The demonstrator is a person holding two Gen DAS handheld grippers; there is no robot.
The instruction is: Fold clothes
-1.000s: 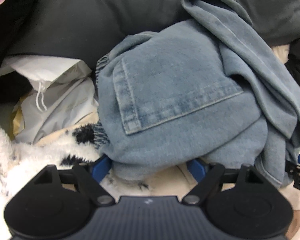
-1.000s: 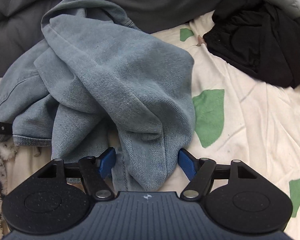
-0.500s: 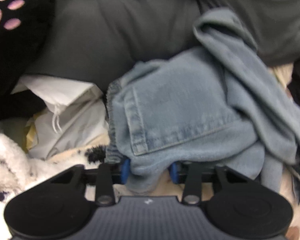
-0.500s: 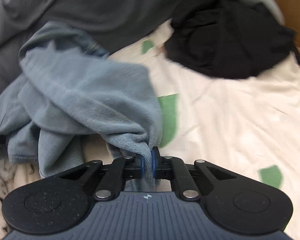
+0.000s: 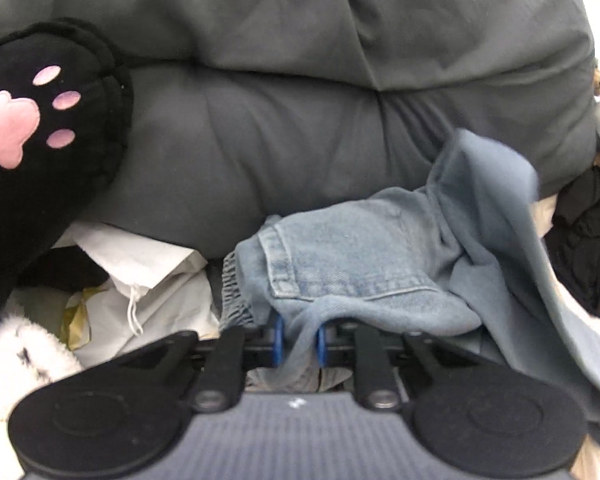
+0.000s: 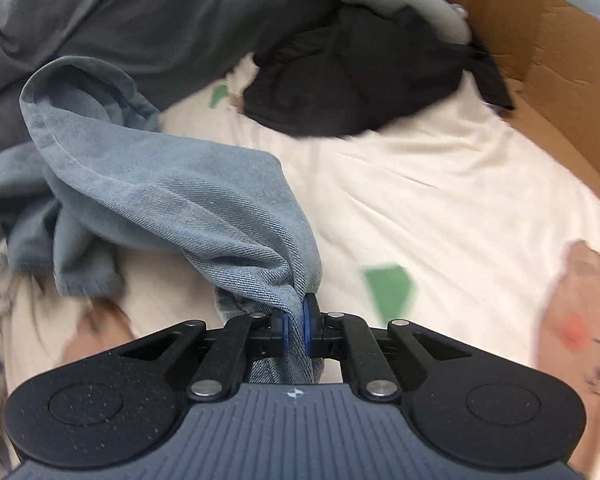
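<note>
Right wrist view: right gripper pinched tight on a bunched edge of the denim jeans, cloth trailing up-left to the heap. Left gripper, jaws just closing, clamps the jeans' fold by the back pocket. Jeans stretch between both grips. Open floral bedsheet lies right; cardboard box, black garment, grey duvet hem it in.
</note>
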